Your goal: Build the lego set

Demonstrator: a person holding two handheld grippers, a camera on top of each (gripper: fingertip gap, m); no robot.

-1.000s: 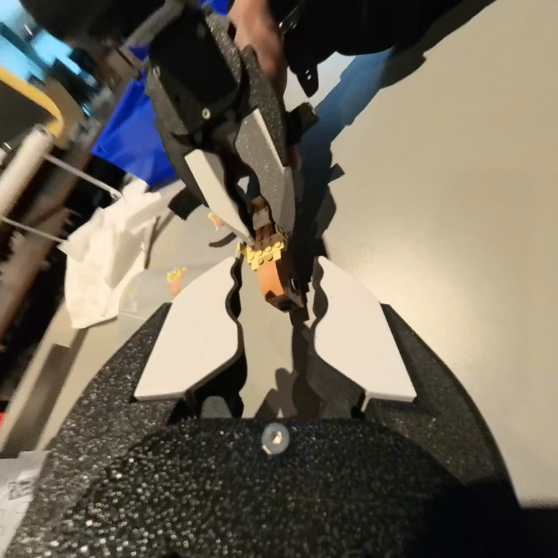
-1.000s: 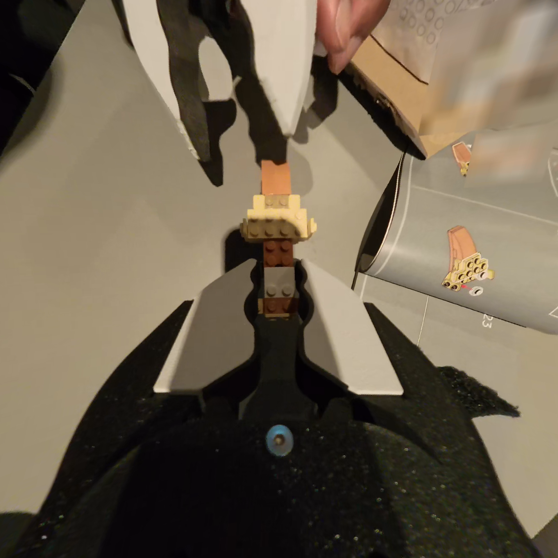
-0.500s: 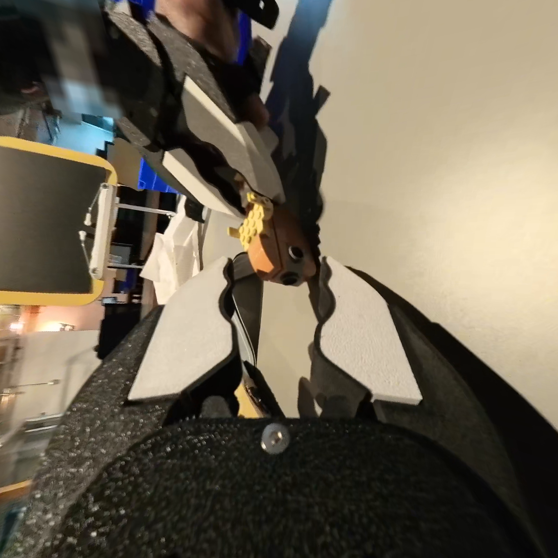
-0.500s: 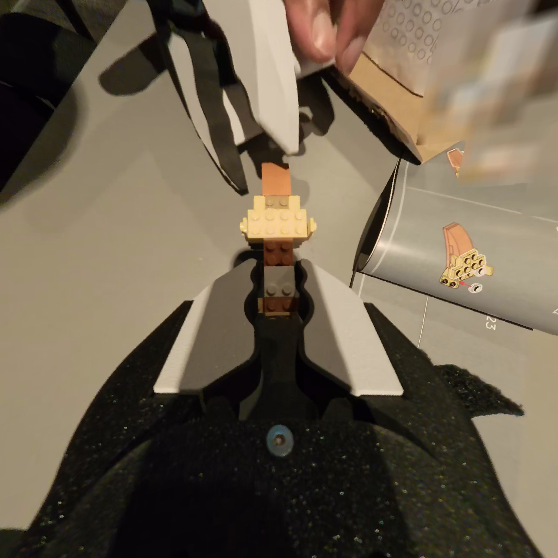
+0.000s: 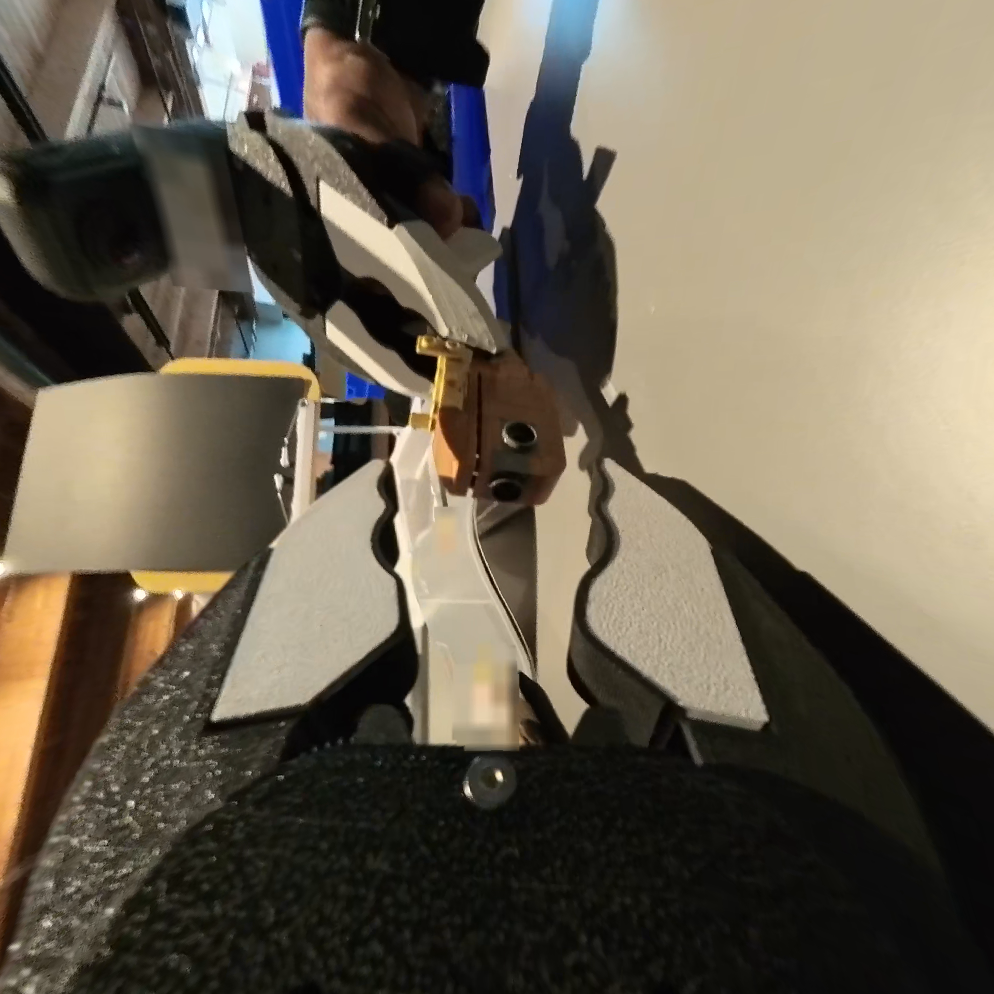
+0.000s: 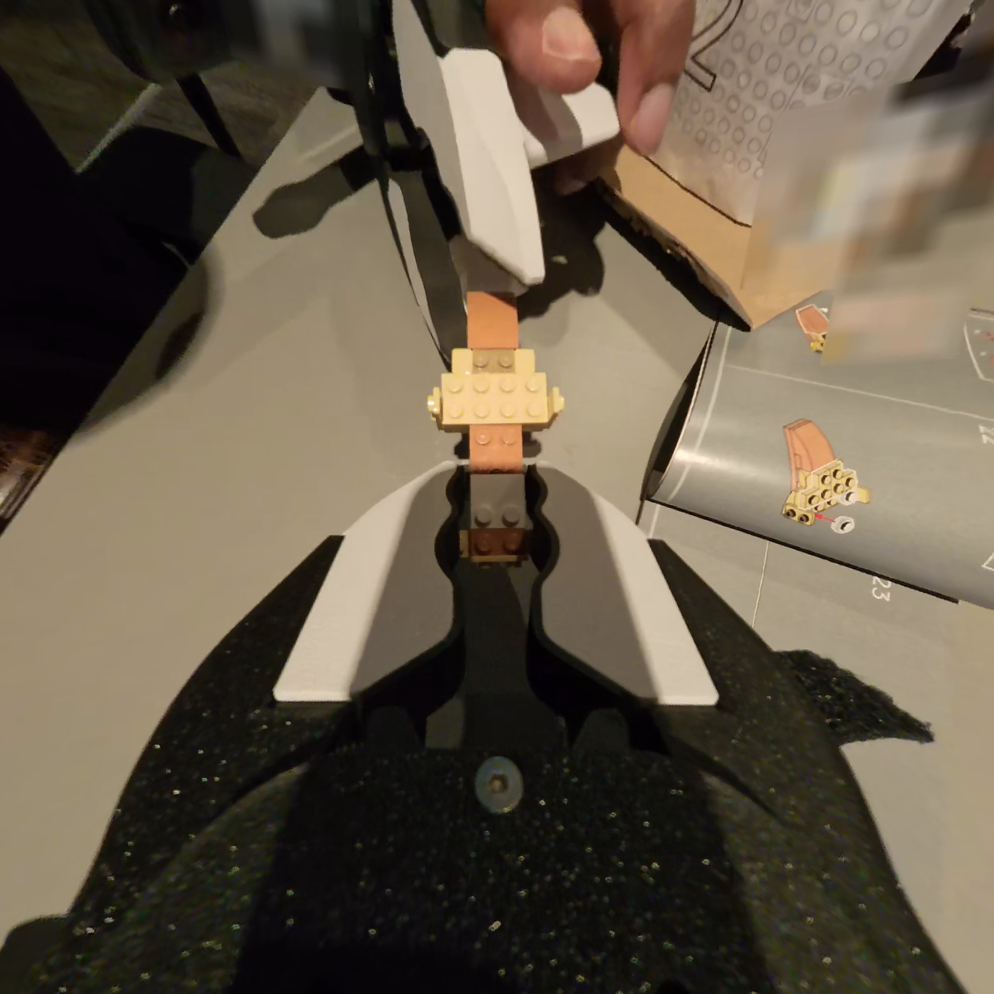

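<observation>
The lego build (image 6: 497,409) is a narrow stack: tan studded plates across an orange-brown curved piece, with grey and dark brown bricks at its near end. My right gripper (image 6: 496,473) has its jaws clamped on that end, above the grey tabletop (image 6: 215,430). My left gripper (image 5: 487,484) has its jaws spread, empty, just before the build's orange tip.

My grey worktable (image 6: 226,409) in what looks like an office or workshop room, open building booklet (image 6: 839,468) and torn paper bag (image 6: 715,177) beside me, yellow-edged board (image 5: 161,462), wooden fittings behind
</observation>
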